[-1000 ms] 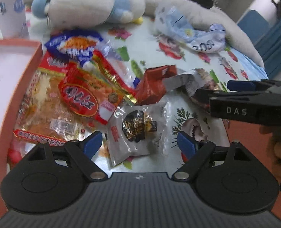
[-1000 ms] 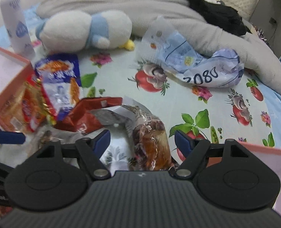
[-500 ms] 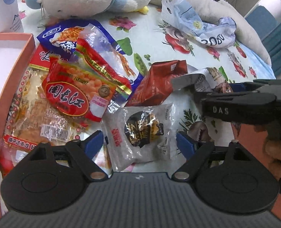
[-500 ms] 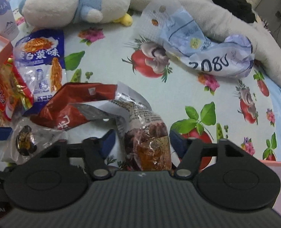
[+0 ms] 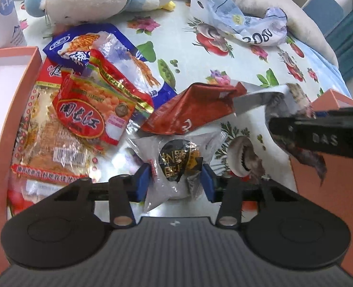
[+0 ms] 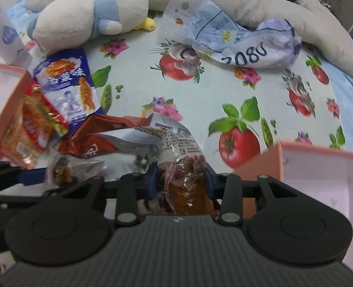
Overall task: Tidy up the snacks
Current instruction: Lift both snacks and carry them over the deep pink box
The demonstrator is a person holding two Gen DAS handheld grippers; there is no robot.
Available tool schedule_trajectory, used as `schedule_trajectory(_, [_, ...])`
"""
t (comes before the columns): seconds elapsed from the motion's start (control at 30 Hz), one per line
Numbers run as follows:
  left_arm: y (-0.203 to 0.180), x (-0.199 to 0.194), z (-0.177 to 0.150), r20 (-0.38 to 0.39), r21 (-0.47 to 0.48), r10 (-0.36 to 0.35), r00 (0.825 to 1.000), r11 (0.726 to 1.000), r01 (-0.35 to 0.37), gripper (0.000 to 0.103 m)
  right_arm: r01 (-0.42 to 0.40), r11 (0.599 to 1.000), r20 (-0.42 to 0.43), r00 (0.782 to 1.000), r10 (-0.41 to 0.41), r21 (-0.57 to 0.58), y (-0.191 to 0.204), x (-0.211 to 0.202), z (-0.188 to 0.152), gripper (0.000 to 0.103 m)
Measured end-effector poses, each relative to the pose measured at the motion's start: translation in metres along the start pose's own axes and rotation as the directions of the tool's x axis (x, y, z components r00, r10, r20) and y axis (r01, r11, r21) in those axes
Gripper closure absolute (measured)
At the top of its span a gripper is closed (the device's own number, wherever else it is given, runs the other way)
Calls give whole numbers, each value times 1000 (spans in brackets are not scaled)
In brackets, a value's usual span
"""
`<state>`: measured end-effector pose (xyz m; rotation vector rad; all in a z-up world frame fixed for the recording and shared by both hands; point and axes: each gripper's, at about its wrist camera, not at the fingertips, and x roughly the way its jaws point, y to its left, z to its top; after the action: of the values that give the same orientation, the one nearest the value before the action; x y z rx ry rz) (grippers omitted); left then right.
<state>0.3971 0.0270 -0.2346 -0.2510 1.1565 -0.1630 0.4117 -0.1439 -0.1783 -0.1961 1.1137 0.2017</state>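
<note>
The right gripper (image 5: 319, 141), seen side-on from the left wrist, bears the pale letters "DAS". The crumpled blue-and-white bag (image 6: 245, 45) shows large dark digits, upside down, roughly "2080". The white bottle (image 5: 2, 14) carries "HA" in a blue drop. The blue snack packet (image 6: 66, 88) carries Chinese characters, as does the red peanut packet (image 5: 85, 114).

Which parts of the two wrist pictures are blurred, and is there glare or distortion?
Left wrist view: sharp, white glare on the clear snack packet, fisheye bending at the orange box rim. Right wrist view: motion blur on the meat snack packet.
</note>
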Motion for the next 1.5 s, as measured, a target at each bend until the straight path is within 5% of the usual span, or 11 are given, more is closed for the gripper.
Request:
schedule_trajectory(0.33, [1,-31,-28,9,-65,9,1000,998,-8,57,-58,987,73,996,48,149,-17,-42,-33,62])
schedule_trajectory(0.63, [5,-72,-58,91,-89,-1,996,996,9,57,-113,973,176,981,78,202,-11,-76,-70,62])
schedule_trajectory(1.03, [-29,-139,-120,275,-73,-8,961,997,29,57,-225,957,382,913,141,184,-14,-135,-139,62])
schedule_trajectory(1.5, [-71,-213,-196,373,0,-54,926,998,59,57,-220,943,478,875,77,252,-34,-201,-225,62])
